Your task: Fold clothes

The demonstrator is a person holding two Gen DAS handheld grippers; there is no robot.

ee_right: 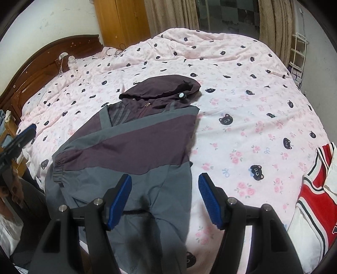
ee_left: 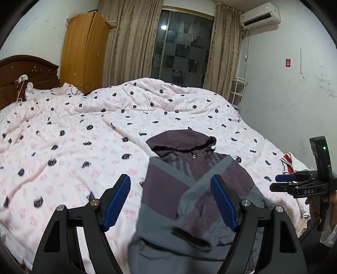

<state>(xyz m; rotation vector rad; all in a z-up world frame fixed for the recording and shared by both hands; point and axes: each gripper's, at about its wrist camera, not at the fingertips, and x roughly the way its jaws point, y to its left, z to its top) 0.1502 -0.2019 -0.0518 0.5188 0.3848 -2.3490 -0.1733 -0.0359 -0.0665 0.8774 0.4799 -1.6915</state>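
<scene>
A hooded jacket (ee_right: 134,134) lies on the bed's pink cat-print quilt (ee_right: 242,88). Both tools, left (ee_left: 170,202) and right (ee_right: 165,200), stand spread, pinching nothing; the right's body reads "DAS".

One hooded jacket (ee_right: 134,137) in maroon and grey lies on one bed (ee_right: 242,88), under one pink quilt with a cat print. One red-and-white striped garment (ee_right: 313,189) sits at the bed's edge. Two claws are in view, left (ee_left: 170,202) and right (ee_right: 165,200), each with two blue pads. One wardrobe (ee_left: 84,50), one window (ee_left: 183,44), two curtains, one air conditioner (ee_left: 261,15).
</scene>
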